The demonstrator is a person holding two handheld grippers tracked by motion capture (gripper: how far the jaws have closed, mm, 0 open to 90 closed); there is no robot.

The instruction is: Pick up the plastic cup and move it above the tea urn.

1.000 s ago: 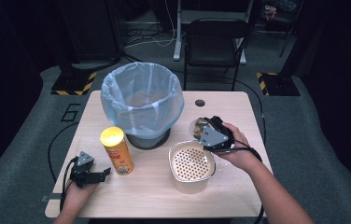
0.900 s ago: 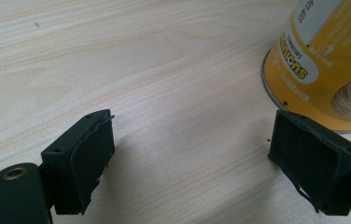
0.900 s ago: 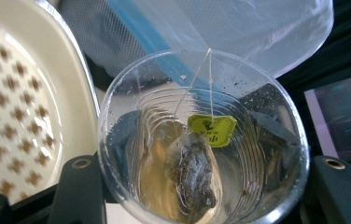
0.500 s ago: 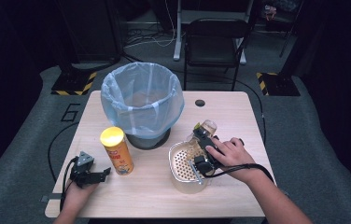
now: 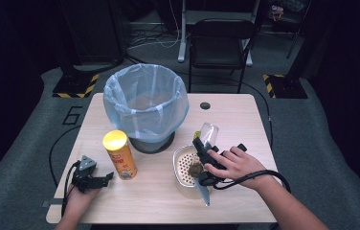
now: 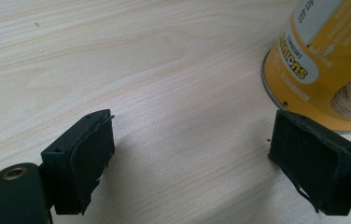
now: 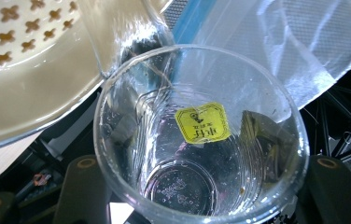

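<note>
Tipping is the step in hand, as I judge it: the right tongs [image 5: 206,152] grip a clear plastic cup [image 5: 208,132] and lean it over the cream strainer bowl [image 5: 180,167] on the desk [image 5: 159,196], apparently to drop out a used tea bag. In the high view a dark lump [image 5: 196,168] already lies on the perforated floor of the strainer, though I cannot tell for sure that it is the bag. In the right gripper view the cup [image 7: 200,135] is seen down its open mouth, with a yellow tag [image 7: 202,122] stuck to the inner wall and a thread running from it toward the rim; the strainer [image 7: 29,65] hangs at the upper left and the blue bin liner [image 7: 276,42] behind.

To do this well, I would keep the grip firm but not crushing, since thin plastic buckles, and hold the mouth over the strainer's middle so nothing lands on the desk. The clinging tag may call for a slight shake.

From above, the cup's long axis runs slantwise, its far end toward the lined bin [image 5: 145,103], between bin and strainer; which end is lower I cannot settle from these frames.

Left tongs [image 5: 102,178] rest on the desk near its left front corner, spread wide and holding nothing, just beside the yellow snack can [image 5: 119,154].
</note>
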